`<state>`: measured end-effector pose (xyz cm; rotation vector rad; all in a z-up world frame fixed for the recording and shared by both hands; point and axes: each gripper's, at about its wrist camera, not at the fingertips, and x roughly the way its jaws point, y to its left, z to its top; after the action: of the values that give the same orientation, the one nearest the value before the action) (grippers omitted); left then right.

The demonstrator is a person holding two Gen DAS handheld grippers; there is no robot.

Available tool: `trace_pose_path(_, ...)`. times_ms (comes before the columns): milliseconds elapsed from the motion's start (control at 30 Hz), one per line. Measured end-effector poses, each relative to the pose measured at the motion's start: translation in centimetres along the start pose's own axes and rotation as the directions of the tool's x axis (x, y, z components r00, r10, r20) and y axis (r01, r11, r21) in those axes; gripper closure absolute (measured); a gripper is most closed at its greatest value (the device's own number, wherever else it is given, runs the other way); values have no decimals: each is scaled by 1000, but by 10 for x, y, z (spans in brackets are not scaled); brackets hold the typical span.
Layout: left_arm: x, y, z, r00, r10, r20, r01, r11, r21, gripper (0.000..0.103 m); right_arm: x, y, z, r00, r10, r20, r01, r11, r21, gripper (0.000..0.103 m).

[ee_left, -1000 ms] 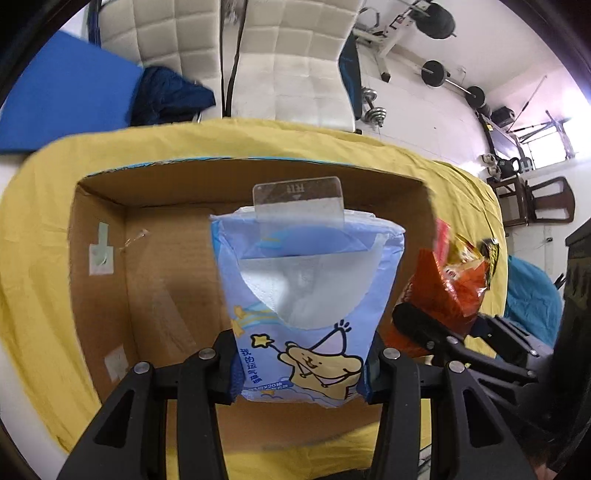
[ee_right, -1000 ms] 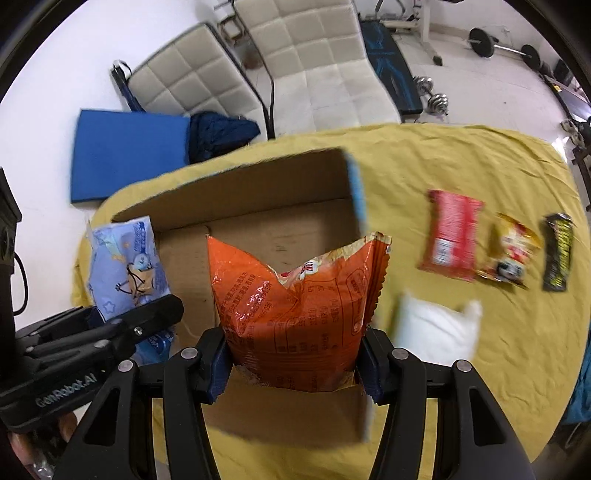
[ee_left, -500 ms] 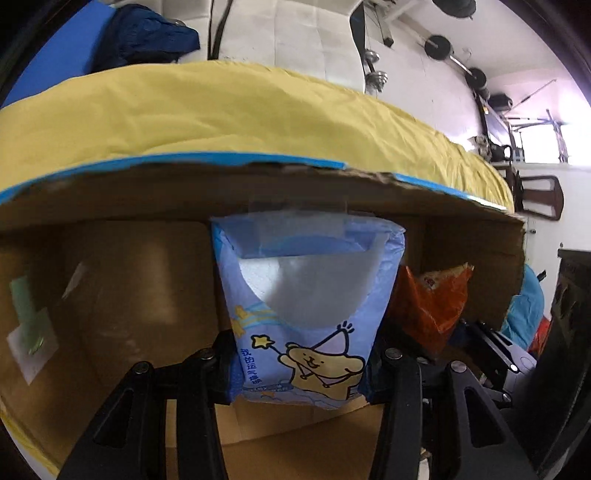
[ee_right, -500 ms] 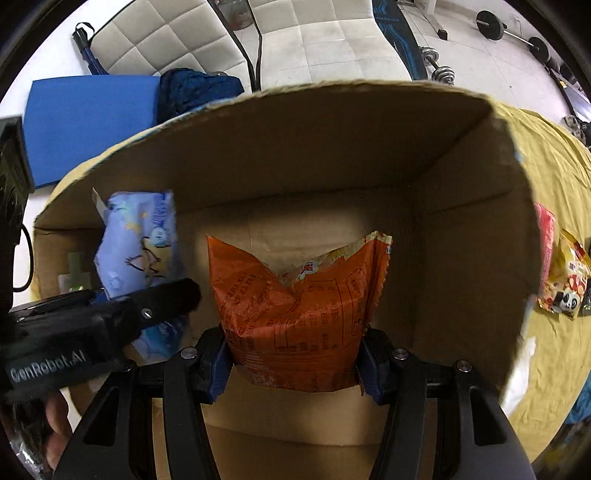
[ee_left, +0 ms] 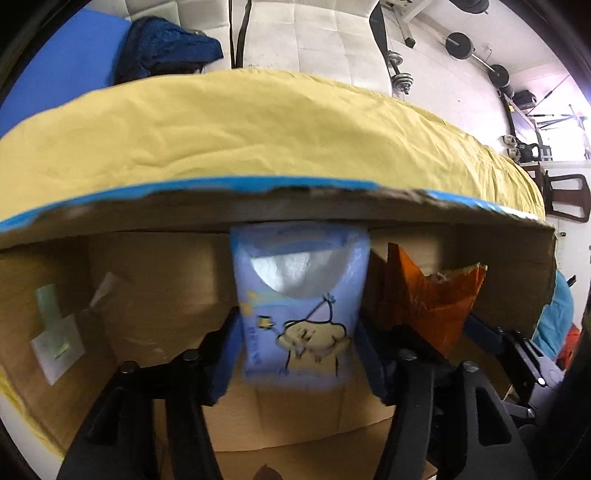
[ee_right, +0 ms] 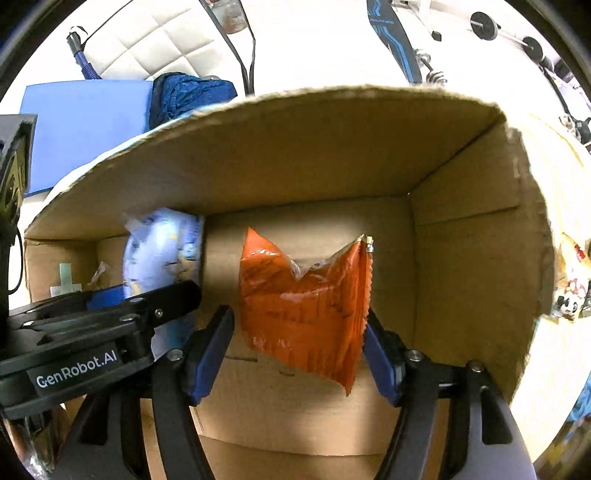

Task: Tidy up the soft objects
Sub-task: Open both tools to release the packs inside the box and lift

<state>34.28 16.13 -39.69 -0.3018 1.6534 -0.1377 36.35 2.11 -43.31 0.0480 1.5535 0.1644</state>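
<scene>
A blue tissue pack [ee_left: 301, 306] with a cartoon print stands between the fingers of my left gripper [ee_left: 295, 354], low inside the cardboard box [ee_left: 155, 273]. The jaws have spread and gaps show beside the pack. It also shows in the right wrist view [ee_right: 162, 254]. An orange snack bag [ee_right: 306, 306] sits between the spread fingers of my right gripper [ee_right: 299, 350], also inside the box [ee_right: 461, 240], with a clear gap on its left side. The bag also shows in the left wrist view [ee_left: 432, 295], to the right of the tissue pack.
The box stands on a table with a yellow cloth [ee_left: 258, 133]. Small snack packets [ee_right: 570, 291] lie on the cloth right of the box. White chairs [ee_left: 314, 33], a blue mat [ee_right: 85, 122] and gym weights [ee_left: 458, 44] stand beyond the table.
Both grippers went down into the box with their objects. Both sets of fingers have since spread apart, and the orange bag has slumped and tilted.
</scene>
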Motion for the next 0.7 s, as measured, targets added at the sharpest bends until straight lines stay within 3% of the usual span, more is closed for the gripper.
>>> trace_pose_path(133, -15, 5, -11, 999, 19, 43, -18, 1000, -11, 30, -12, 5, -7, 1000, -14, 1, 14, 1000, -22, 23)
trace_pose_path(200, -26, 9, -18, 997, 21, 69, -20, 1000, -18, 23, -20, 9, -16, 999, -34, 13, 34, 999, -37, 13)
trace_pose_path(367, -50, 16, -45, 986, 63, 155, -59, 998, -29, 4, -43, 12, -34, 996, -81, 42, 84, 994, -74, 6)
trace_pose_path(433, -55, 12, -54, 980, 82, 181, -79, 997, -25, 4, -49, 16, -41, 997, -65, 47, 68, 995, -78, 0)
trace_pose_path(700, -81, 6, -97, 961, 114, 254, -109, 993, -34, 4, -75, 23, -80, 994, -57, 92, 66, 993, -101, 0)
